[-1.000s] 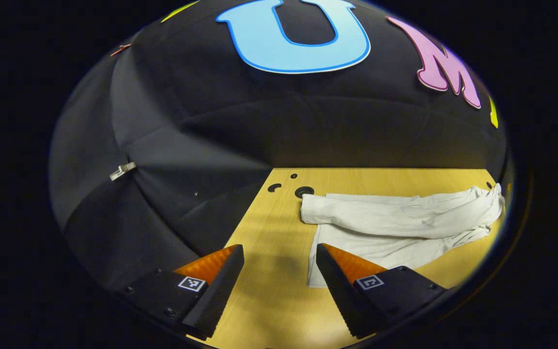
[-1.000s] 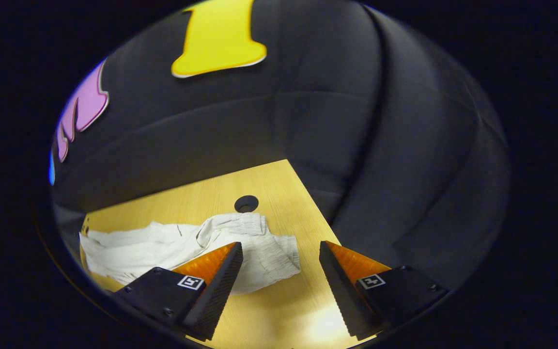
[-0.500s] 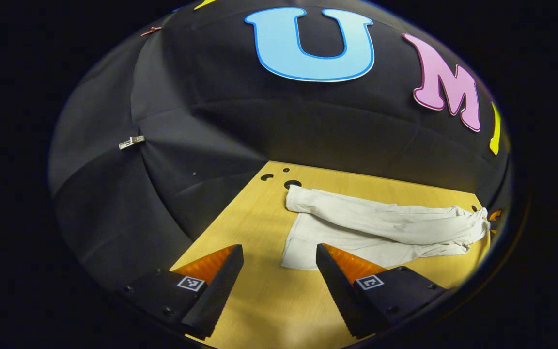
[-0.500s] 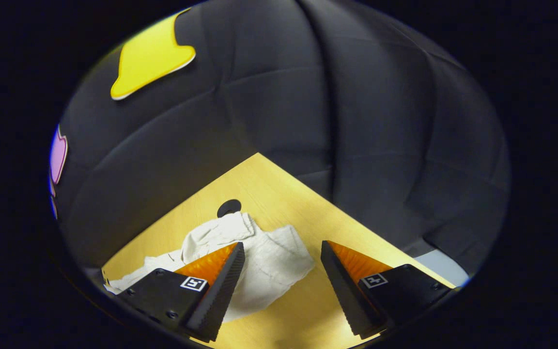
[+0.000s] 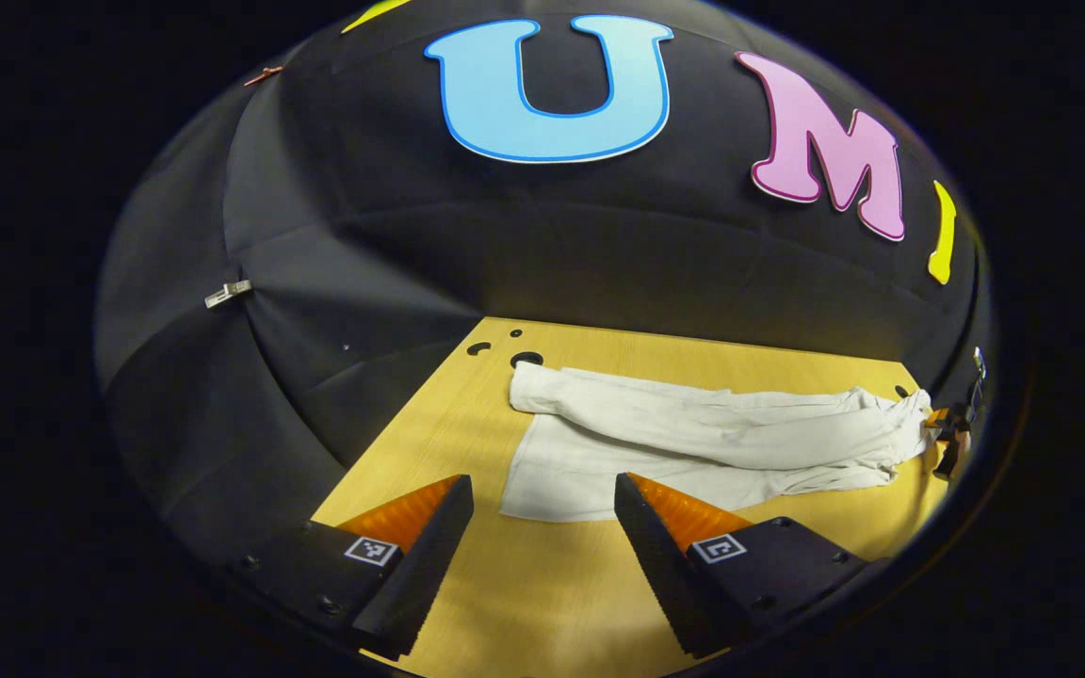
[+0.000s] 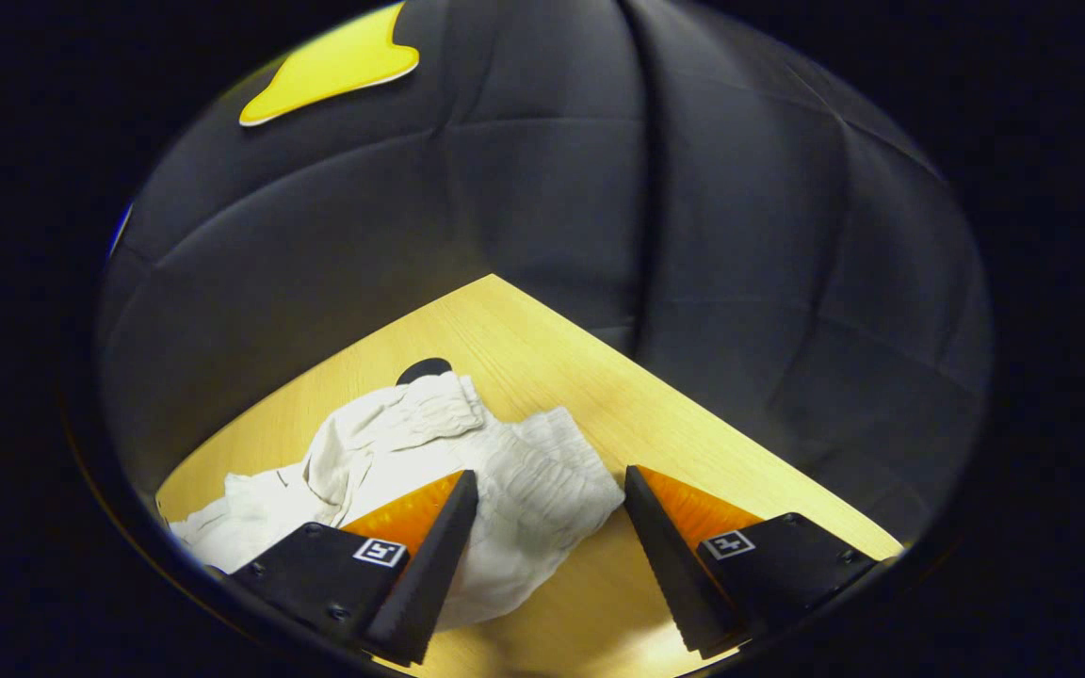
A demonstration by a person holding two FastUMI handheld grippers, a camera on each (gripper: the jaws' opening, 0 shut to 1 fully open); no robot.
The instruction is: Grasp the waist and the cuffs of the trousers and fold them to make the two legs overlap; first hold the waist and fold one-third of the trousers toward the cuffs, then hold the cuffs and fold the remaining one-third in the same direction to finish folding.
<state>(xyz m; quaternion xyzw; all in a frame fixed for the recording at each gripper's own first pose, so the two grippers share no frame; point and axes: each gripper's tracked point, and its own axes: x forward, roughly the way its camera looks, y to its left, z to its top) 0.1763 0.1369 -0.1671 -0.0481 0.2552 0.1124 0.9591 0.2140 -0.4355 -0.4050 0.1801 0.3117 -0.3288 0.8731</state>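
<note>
1. Two views, first the left gripper view: my left gripper [image 5: 542,541] is spread wide and holds nothing, aimed at the near cuff [image 5: 542,490] of the trousers [image 5: 703,443], which lie along the table [image 5: 467,443] so I can grasp there.
2. Right gripper view: my right gripper [image 6: 552,551], also spread and holding nothing, hovers by the gathered waist [image 6: 542,480], ready to pinch it.

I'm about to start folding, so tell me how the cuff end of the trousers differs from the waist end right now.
The cuff end lies flat and smooth, its two legs spread apart at the hems; the waist end is gathered, ribbed and bunched up in folds. The cuff end sits ahead of the open left tool; the waist end lies partly between the fingers of the open right tool. Both rest ungrasped on the wooden table.
</note>
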